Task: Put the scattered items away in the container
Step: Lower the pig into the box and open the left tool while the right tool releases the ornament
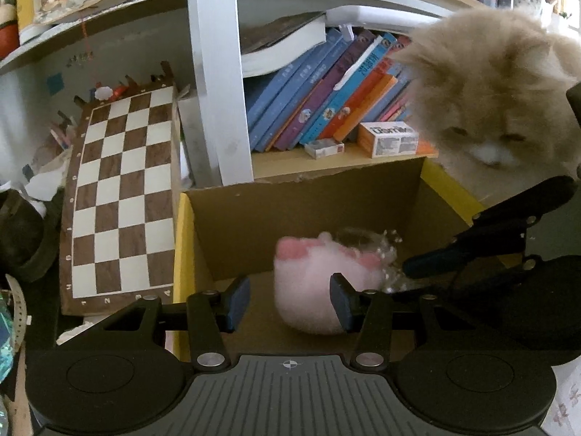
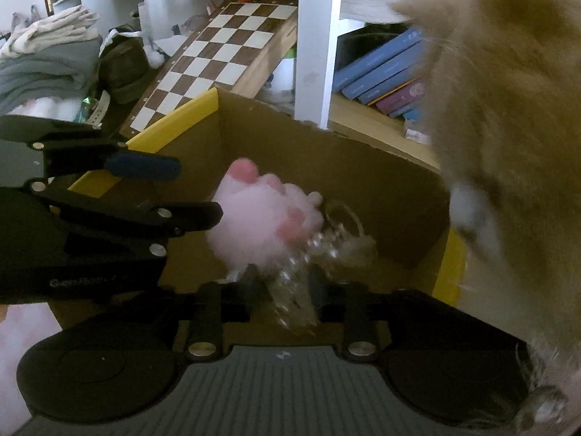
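Observation:
A pink plush paw (image 1: 312, 283) (image 2: 261, 218) with a clear bead strand (image 2: 326, 239) hangs blurred inside the cardboard box (image 1: 181, 247) (image 2: 181, 116), which has yellow edges. My left gripper (image 1: 288, 301) (image 2: 198, 190) is open above the box's near side. The plush lies just beyond its fingers, against the right one, and is not clamped. My right gripper (image 2: 283, 281) (image 1: 435, 254) reaches in from the right. Its jaws stand apart with the bead strand loose between them.
A fluffy tan cat (image 1: 490, 109) (image 2: 508, 145) leans its head over the box's right edge, close to my right gripper. A chessboard (image 1: 120, 196) leans left of the box. Books (image 1: 326, 91) and small cartons fill the shelf behind. Folded clothes (image 2: 47, 61) lie far left.

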`<act>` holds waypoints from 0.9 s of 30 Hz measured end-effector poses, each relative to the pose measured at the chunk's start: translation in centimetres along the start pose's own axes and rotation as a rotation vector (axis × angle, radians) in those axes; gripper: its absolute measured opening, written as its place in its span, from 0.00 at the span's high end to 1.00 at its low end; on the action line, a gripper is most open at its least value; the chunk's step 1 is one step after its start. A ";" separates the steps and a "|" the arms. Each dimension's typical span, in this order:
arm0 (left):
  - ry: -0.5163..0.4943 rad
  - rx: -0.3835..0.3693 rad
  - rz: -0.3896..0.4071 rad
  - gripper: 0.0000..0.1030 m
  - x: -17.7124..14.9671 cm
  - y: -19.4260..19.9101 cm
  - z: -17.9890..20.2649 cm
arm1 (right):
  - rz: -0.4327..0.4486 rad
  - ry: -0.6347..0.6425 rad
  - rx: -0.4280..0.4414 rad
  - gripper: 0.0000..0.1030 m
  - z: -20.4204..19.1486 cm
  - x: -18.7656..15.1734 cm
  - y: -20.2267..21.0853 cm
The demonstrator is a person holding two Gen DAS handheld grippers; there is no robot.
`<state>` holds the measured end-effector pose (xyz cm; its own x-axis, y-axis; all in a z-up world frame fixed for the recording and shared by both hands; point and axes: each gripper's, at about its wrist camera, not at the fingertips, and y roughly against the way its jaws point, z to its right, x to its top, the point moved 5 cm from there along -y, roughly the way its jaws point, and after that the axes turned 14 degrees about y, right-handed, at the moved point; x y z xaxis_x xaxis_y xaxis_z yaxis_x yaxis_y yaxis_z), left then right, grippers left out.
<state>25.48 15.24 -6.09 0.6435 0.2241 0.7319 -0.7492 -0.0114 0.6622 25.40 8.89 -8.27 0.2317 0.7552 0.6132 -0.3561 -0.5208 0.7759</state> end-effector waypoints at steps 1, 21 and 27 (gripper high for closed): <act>0.001 -0.001 0.002 0.53 0.0 0.1 0.0 | 0.002 0.000 0.001 0.66 0.0 0.0 0.0; 0.001 -0.032 0.065 0.44 0.4 3.4 1.1 | 0.047 0.011 -0.034 0.65 -0.5 0.1 3.4; -0.005 -0.047 0.089 0.43 0.3 5.1 1.6 | 0.069 0.011 -0.048 0.65 -1.0 -0.1 5.2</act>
<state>22.12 13.73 -2.23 0.5747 0.2195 0.7884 -0.8099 0.0144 0.5864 22.62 6.47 -4.48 0.1949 0.7227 0.6632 -0.4138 -0.5524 0.7236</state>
